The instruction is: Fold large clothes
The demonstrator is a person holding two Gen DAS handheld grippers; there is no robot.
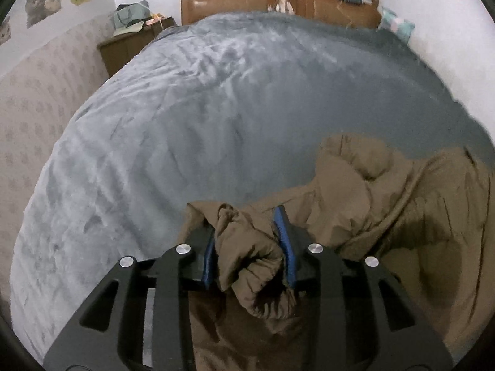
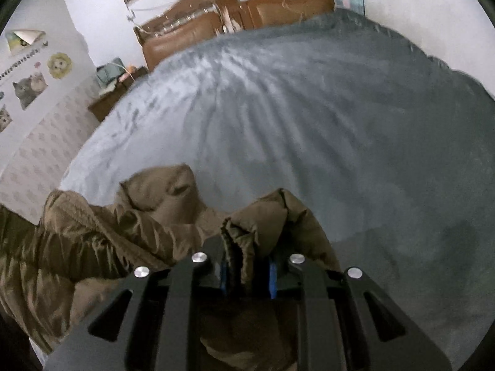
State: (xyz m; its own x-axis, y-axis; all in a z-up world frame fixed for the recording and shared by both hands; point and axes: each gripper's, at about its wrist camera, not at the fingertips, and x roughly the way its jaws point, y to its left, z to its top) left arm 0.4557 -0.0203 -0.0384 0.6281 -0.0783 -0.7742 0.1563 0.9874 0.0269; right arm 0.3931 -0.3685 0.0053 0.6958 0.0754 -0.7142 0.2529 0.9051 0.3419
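Spreading step, I judge: left gripper (image 1: 247, 241) clamps jacket (image 1: 386, 204) cuff, right gripper (image 2: 247, 266) clamps hem. Next: lay flat on bed (image 1: 154, 139) ahead.

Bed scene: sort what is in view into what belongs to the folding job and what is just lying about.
Belongs to the job:
- brown padded jacket
- left tongs, shut on a bunched cuff of it
- right tongs, shut on a fold of it
- grey blanket, the folding surface

Just lying about:
- bedside cabinet with a green bag
- pillow by the headboard
- cat stickers
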